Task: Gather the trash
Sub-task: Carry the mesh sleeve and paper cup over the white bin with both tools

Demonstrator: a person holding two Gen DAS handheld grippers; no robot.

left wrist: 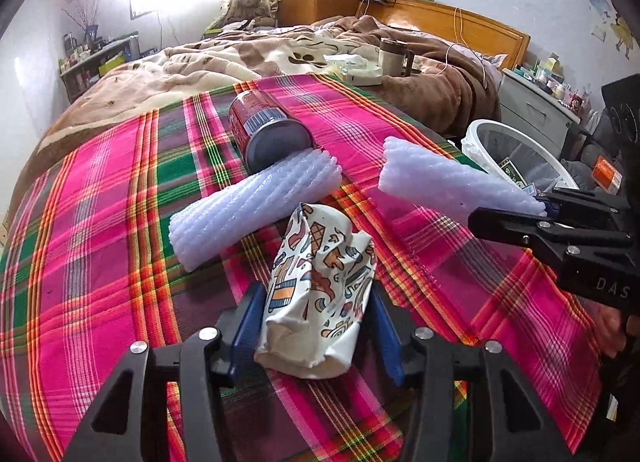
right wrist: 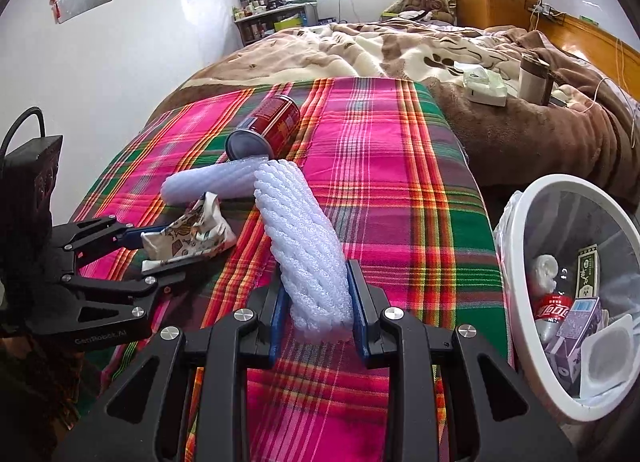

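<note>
Left gripper (left wrist: pixel 316 326): Your left gripper points down at the plaid cloth (left wrist: pixel 100 262) and has its blue pads on either side of the crumpled paper cup (left wrist: pixel 320 286). The pads press against the cup's sides, so treat the fingers as clamped on it. The cup still lies low on the cloth; whether it is clear of the cloth you cannot tell.

Right gripper (right wrist: pixel 318 302): Your right gripper has its two blue pads closed on the near end of a white foam net sleeve (right wrist: pixel 304 238). The sleeve juts forward and up from the pads, its far end clear of the cloth.

Second foam net sleeve (left wrist: pixel 252 206): It lies flat on the cloth, just beyond the cup. Its far end touches the open end of the red can (left wrist: pixel 268 130).

Red can: It lies on its side on the cloth, open end toward you, behind the loose sleeve.

Trash bin (right wrist: pixel 520 262): A white-rimmed bin with a clear liner stands beside the bed, to the right of the cloth. It already holds a flattened red bottle, a small purple carton and other scraps.

Bed surface: The cloth covers the near end of the bed. Past it lies a brown blanket (right wrist: pixel 400 46), with a tissue pack (right wrist: pixel 486 90) and a tall mug (right wrist: pixel 532 78) on it, well apart from the trash.
</note>
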